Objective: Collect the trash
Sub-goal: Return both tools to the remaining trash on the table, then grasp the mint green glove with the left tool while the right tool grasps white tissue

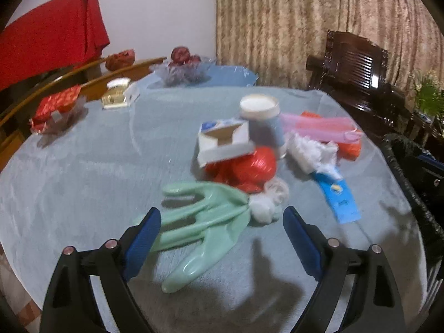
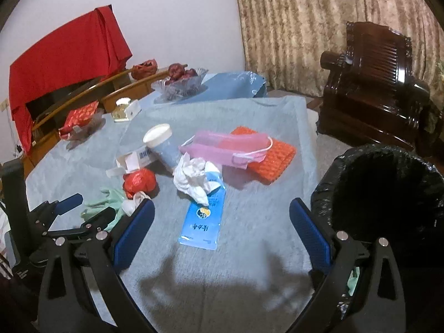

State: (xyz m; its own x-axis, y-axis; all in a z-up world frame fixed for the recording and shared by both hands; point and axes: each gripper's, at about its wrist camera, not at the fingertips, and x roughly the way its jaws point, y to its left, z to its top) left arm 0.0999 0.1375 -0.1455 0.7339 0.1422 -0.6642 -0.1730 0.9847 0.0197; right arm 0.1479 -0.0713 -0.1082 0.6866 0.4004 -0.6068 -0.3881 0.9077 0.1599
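Hovering above the cloth-covered surface, the left gripper has its fingers spread wide and grips nothing. A pale green rubber glove lies flat between and just ahead of those fingers, its cuff end close to the left finger's blue pad. White crumpled tissue balls sit at the glove's far end, between the fingertips. Beyond them rests a crumpled red wrapper, with a small white carton leaning on top of it and a tipped paper cup just behind.

The right gripper is likewise fully parted and empty. A blue sachet lies flat on the surface between its fingers, slightly ahead of the tips. A wad of white tissue rests on the sachet's far end. Farther ahead, a pink face mask overlaps an orange textured pad. Outboard of the right finger stands a bin lined with a black bag, beside the surface's edge. The left gripper shows outboard of the left finger, over the green glove.
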